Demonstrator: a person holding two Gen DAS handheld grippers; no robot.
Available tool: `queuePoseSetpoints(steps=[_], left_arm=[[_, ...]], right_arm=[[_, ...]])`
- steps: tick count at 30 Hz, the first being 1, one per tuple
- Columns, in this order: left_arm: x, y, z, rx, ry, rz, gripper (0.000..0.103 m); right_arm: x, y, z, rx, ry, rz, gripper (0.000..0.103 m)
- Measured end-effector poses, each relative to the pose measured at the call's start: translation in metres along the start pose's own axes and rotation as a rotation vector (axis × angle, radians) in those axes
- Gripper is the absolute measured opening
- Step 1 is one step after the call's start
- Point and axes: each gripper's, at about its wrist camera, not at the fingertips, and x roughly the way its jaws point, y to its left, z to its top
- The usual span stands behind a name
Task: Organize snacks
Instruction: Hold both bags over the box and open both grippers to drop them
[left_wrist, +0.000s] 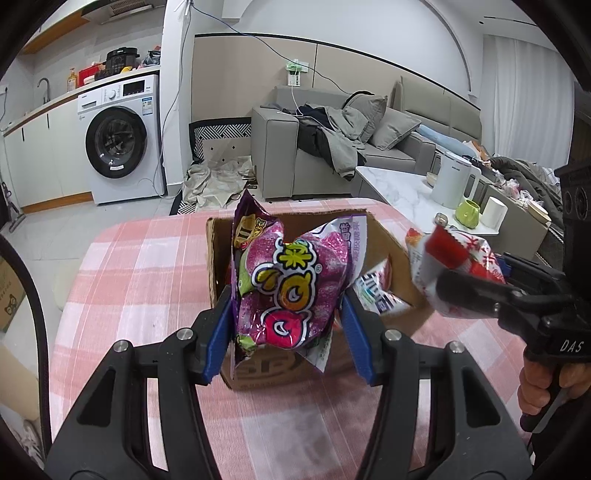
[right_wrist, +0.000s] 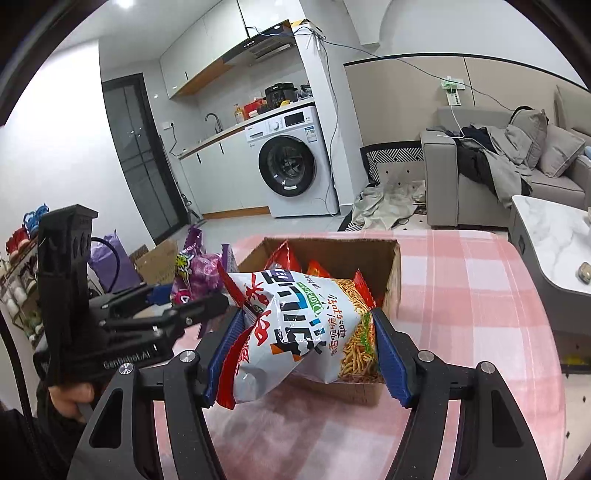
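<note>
My left tongs (left_wrist: 288, 314) clamp a purple snack bag (left_wrist: 291, 284); my right tongs (right_wrist: 306, 350) clamp a white noodle bag (right_wrist: 303, 328), with the cardboard box (right_wrist: 391, 273) just beyond both.

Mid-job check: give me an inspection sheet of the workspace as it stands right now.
Surface: table under a pink plaid cloth.
Job's things: open cardboard box on the cloth, red snack packets inside; purple candy bag and white noodle-snack bag held above it.
Clutter: nothing seen on the cloth.
Grippers: left gripper shut on the purple candy bag; right gripper shut on the noodle-snack bag.
Cables: blue cable across the wall; white charger lead to the sofa.
Surroundings: washing machine, clothes-strewn sofa, kettle on a marble table.
</note>
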Motion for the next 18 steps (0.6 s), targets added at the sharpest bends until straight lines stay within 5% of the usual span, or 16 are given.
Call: queuePoseSetpoints(steps=[15,18], left_arm=[[0.06,0.015,0.013,-0.014,0.04,0.027,0.053],[0.062,0.015,0.013,-0.006,0.045,0.048,0.057]], right_arm=[[0.046,-0.019,0.019,0.061,0.013,0.0,0.07],[0.049,-0.018,0.022,0.06,0.017,0.001,0.076]])
